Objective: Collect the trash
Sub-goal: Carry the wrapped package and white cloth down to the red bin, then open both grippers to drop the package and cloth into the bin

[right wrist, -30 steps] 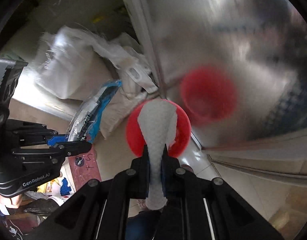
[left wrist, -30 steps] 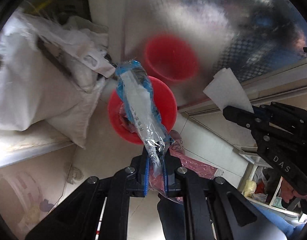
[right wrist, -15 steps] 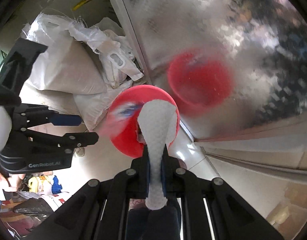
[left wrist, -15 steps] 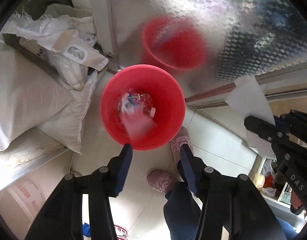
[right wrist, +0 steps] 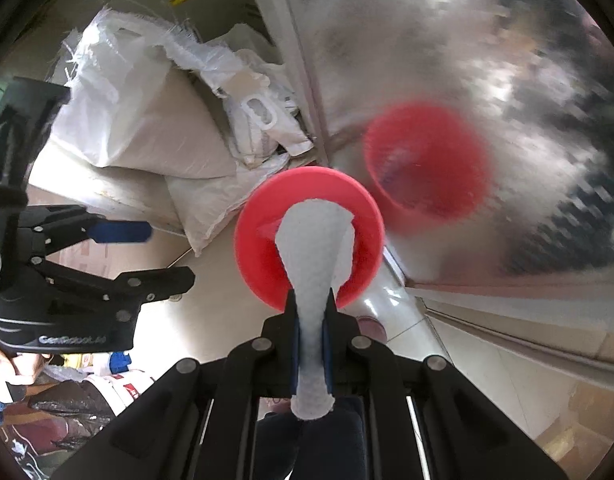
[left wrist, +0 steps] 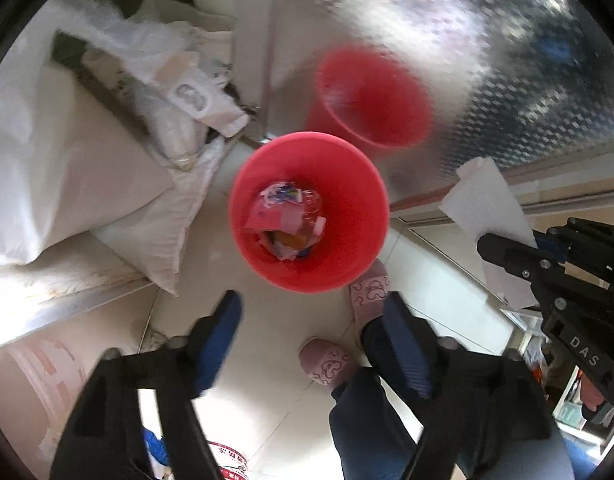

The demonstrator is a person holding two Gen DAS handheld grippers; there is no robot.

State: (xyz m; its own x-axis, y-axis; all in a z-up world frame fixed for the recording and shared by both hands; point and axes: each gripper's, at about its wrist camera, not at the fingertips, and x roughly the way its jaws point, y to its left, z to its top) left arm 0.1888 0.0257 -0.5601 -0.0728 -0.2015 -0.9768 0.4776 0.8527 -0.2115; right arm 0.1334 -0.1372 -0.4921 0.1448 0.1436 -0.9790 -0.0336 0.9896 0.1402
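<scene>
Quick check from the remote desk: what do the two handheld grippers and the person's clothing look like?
Both are black plastic linkage grippers with silver rivets and blue finger pads. The left gripper reads "GenRobot.AI" on its side, the right gripper "DAS". The person wears dark blue trousers and pink patterned slippers.

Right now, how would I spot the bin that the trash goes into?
Look at the shiny metal panel; the red bucket stands on the pale floor before it, beside white sacks. Unlike its blurry red reflection in the panel, it holds colourful wrappers.
</scene>
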